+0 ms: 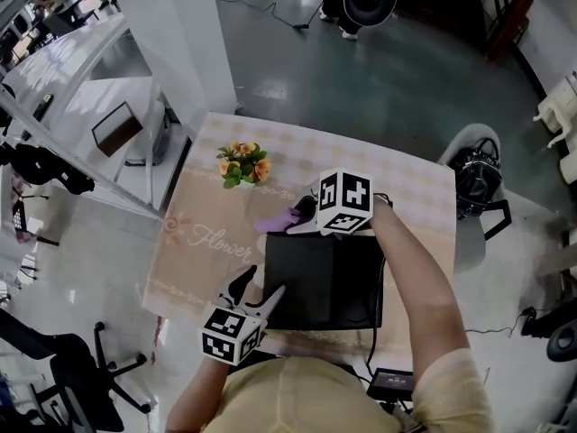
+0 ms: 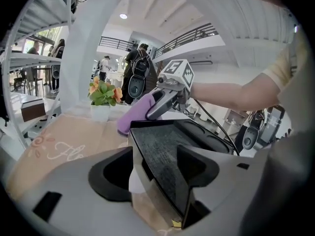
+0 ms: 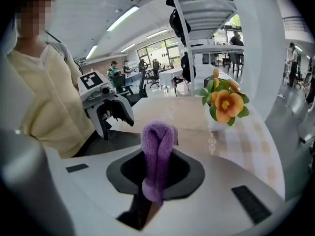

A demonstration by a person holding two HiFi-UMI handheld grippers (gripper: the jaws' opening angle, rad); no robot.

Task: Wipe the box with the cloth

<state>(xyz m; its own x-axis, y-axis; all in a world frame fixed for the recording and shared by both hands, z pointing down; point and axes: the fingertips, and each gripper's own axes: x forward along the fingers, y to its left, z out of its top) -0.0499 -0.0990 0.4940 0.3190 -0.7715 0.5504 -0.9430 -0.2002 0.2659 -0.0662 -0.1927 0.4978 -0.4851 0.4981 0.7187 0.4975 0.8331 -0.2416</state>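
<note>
A flat black box (image 1: 329, 282) lies on the table near its front edge. My right gripper (image 1: 302, 213) is over the box's far left corner, shut on a folded purple cloth (image 1: 275, 222). In the right gripper view the cloth (image 3: 158, 146) stands up between the jaws of the right gripper (image 3: 156, 173). My left gripper (image 1: 259, 289) is at the box's near left edge. In the left gripper view its jaws stand wide, and the box's edge (image 2: 162, 151) runs between them with a gap on the left side. That view also has the cloth (image 2: 135, 114) beyond the box.
A small pot of orange flowers (image 1: 243, 165) stands at the table's far left, behind the cloth. The tablecloth (image 1: 194, 242) is beige with a script print. A white shelf frame (image 1: 90, 106) is at the left, and a chair with black gear (image 1: 476, 180) at the right. A black device (image 1: 390, 383) is by my waist.
</note>
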